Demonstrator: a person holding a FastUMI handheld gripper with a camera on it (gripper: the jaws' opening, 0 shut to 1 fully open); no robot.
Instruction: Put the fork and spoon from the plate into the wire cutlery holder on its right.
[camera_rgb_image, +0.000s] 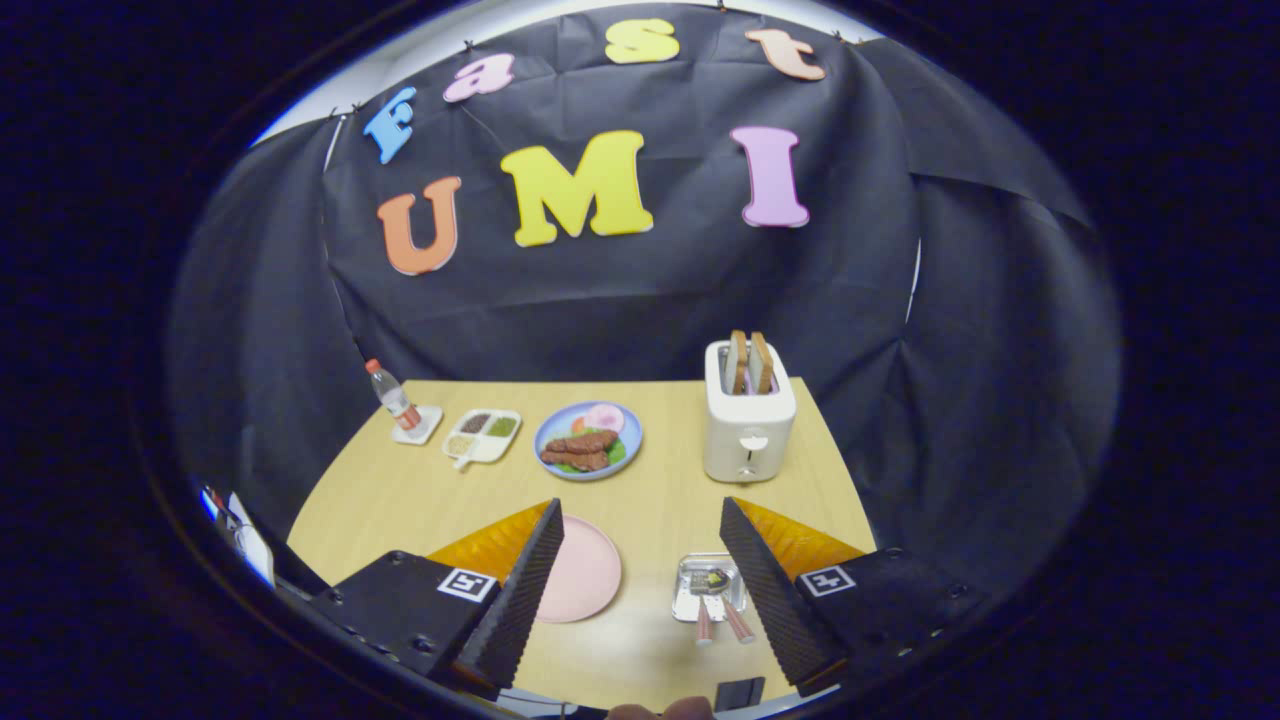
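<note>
Pink plate: we see it bare on the bench.
Holder: right of the plate; two handles stick out, so we judge both pieces stored.
Tool: wide, holding nothing, raised above both.

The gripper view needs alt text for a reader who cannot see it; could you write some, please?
The gripper hangs open above a wooden table, a bare pink plate and a wire cutlery holder holding two pink-handled utensils between its fingers. Beyond stand a toaster, a plate of food, a condiment tray and a bottle.
</note>
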